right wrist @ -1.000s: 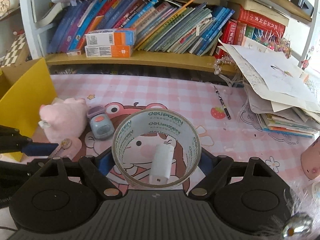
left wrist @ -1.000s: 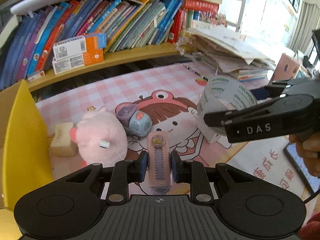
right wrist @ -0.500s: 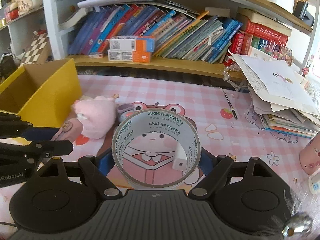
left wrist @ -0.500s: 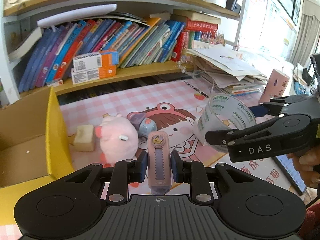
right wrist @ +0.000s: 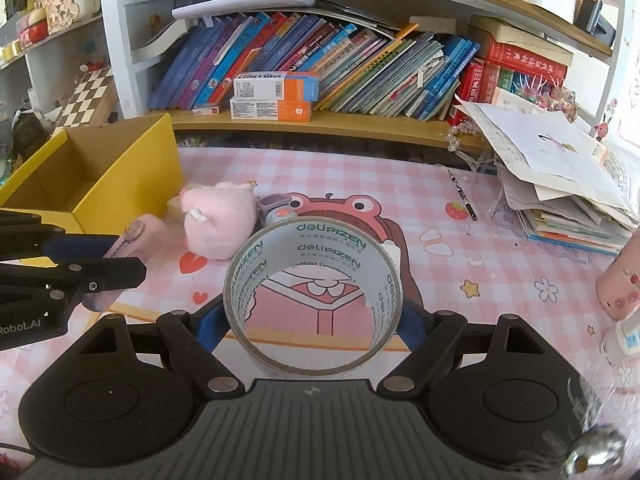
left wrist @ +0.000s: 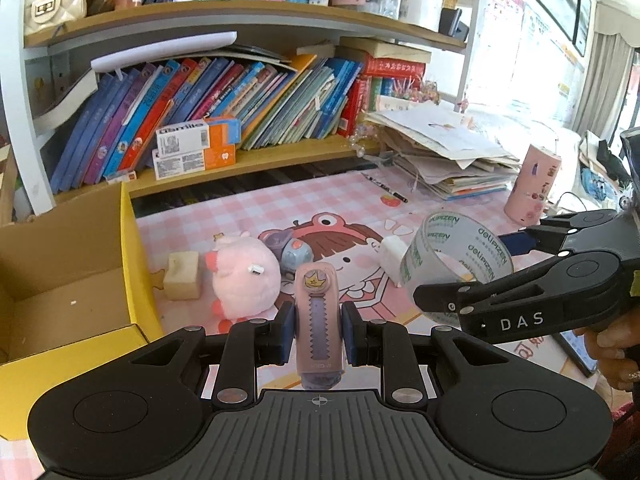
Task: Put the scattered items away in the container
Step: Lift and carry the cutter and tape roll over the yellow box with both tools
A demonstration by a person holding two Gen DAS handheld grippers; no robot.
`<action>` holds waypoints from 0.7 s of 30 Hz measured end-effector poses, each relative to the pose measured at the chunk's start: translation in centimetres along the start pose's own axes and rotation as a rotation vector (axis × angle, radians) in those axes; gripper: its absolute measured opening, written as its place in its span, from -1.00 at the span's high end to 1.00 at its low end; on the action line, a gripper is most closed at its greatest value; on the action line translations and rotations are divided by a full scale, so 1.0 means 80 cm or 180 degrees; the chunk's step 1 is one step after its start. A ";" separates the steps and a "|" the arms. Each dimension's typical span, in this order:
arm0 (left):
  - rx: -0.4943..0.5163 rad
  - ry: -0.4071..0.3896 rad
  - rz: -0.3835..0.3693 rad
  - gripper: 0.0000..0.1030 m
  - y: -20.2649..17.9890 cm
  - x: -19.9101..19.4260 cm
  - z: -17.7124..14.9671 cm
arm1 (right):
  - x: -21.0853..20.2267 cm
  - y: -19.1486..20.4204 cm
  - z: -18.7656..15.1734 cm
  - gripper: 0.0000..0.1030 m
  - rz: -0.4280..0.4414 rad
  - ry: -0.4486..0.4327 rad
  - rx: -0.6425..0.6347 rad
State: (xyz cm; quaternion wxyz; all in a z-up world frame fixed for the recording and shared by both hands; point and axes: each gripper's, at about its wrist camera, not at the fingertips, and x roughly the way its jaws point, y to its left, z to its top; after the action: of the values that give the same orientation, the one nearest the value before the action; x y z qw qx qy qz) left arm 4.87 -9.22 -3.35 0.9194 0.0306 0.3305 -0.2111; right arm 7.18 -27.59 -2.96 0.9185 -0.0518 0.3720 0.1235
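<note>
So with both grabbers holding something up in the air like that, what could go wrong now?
The tape roll is pinched only at its two sides by the right gripper, so it may swivel or slip out. The left gripper holds the slim pink cutter upright, and it could slide down. The plush pig sits close beside the yellow box and might get knocked.

Left gripper clamped tight on the pink case; right gripper, jaws wide, grips the tape roll, both angled downward.
</note>
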 end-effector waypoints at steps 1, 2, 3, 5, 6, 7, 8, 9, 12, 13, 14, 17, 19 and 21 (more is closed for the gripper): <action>0.0008 -0.0009 -0.0004 0.55 0.000 -0.002 -0.001 | -0.002 0.002 -0.001 -0.61 -0.0001 -0.0005 0.0005; 0.0015 -0.0017 -0.0007 0.55 0.001 -0.005 -0.002 | -0.004 0.003 -0.002 -0.61 -0.0002 -0.0010 0.0009; 0.0022 -0.0026 -0.0009 0.55 0.001 -0.008 -0.002 | -0.006 0.005 -0.002 -0.61 -0.0002 -0.0017 0.0011; 0.0031 -0.0044 -0.0005 0.55 0.003 -0.013 -0.004 | -0.010 0.010 -0.003 -0.61 0.0002 -0.0034 0.0009; 0.0035 -0.0053 -0.0002 0.55 0.004 -0.016 -0.004 | -0.011 0.013 -0.003 -0.61 0.0005 -0.0041 0.0006; 0.0037 -0.0060 0.0002 0.55 0.006 -0.019 -0.005 | -0.012 0.016 -0.003 -0.61 0.0008 -0.0046 0.0002; 0.0038 -0.0068 0.0008 0.55 0.007 -0.021 -0.006 | -0.013 0.018 -0.003 -0.61 0.0012 -0.0051 -0.0003; 0.0039 -0.0075 0.0013 0.55 0.008 -0.024 -0.007 | -0.014 0.021 -0.003 -0.61 0.0016 -0.0056 -0.0007; 0.0030 -0.0091 0.0025 0.55 0.013 -0.031 -0.008 | -0.016 0.030 -0.002 -0.61 0.0030 -0.0068 -0.0029; 0.0026 -0.0097 0.0029 0.55 0.015 -0.034 -0.009 | -0.017 0.033 -0.002 -0.61 0.0035 -0.0070 -0.0037; 0.0023 -0.0103 0.0032 0.55 0.017 -0.037 -0.010 | -0.017 0.036 -0.002 -0.61 0.0039 -0.0071 -0.0045; 0.0016 -0.0120 0.0040 0.55 0.023 -0.044 -0.012 | -0.017 0.045 -0.001 -0.61 0.0047 -0.0072 -0.0065; 0.0010 -0.0129 0.0042 0.55 0.027 -0.047 -0.013 | -0.017 0.050 -0.001 -0.61 0.0048 -0.0072 -0.0076; 0.0007 -0.0140 0.0039 0.55 0.031 -0.051 -0.014 | -0.018 0.055 0.000 -0.61 0.0048 -0.0073 -0.0088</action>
State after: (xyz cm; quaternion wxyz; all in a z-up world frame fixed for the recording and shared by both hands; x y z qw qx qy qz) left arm 2.41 -5.26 -1.93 0.9277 0.0290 0.3098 -0.2065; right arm 5.01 -23.58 -1.99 0.9210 -0.0602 0.3601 0.1361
